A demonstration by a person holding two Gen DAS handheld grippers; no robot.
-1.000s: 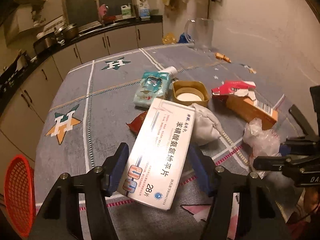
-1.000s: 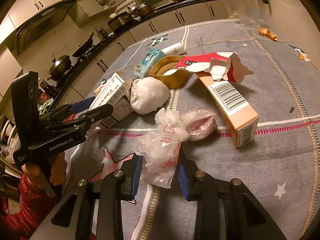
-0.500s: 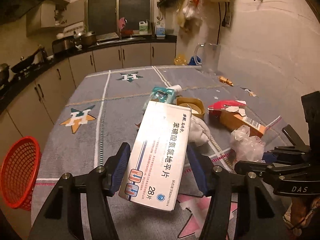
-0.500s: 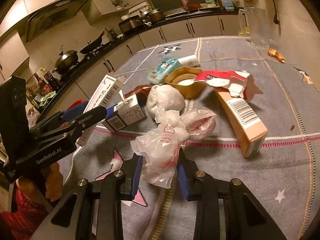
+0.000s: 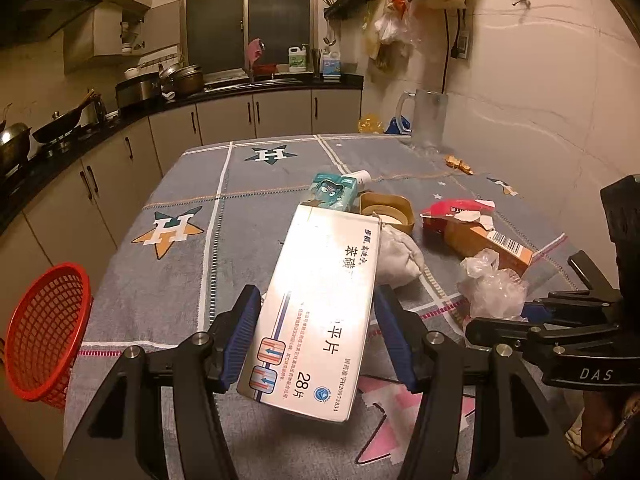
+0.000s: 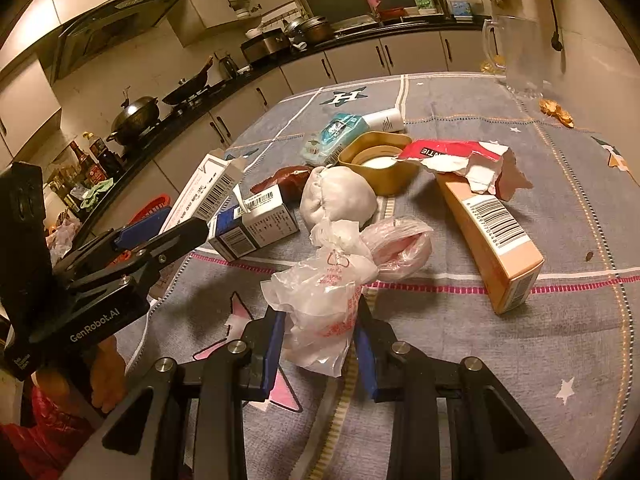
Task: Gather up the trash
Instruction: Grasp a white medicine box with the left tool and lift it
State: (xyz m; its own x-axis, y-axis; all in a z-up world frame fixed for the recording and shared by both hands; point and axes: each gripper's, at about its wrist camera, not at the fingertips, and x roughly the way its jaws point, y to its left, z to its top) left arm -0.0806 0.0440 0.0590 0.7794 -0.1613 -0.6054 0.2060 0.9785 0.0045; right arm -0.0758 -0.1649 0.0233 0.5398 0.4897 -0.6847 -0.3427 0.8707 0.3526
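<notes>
The white medicine box (image 5: 320, 312) is clamped between the pads of the left hand-held gripper (image 5: 316, 340), lifted clear of the bench (image 5: 168, 280); the crumpled plastic bag (image 6: 328, 296) is pinched in the right hand-held gripper (image 6: 318, 344). A steady squeeze should be kept on the box while it is swung level toward the red basket (image 5: 40, 332) at the bench's left edge, and let go only once over the rim. On the box "28片" is read; "GenRobot.AI" and "DAS" are printed on the gripper bodies.
</notes>
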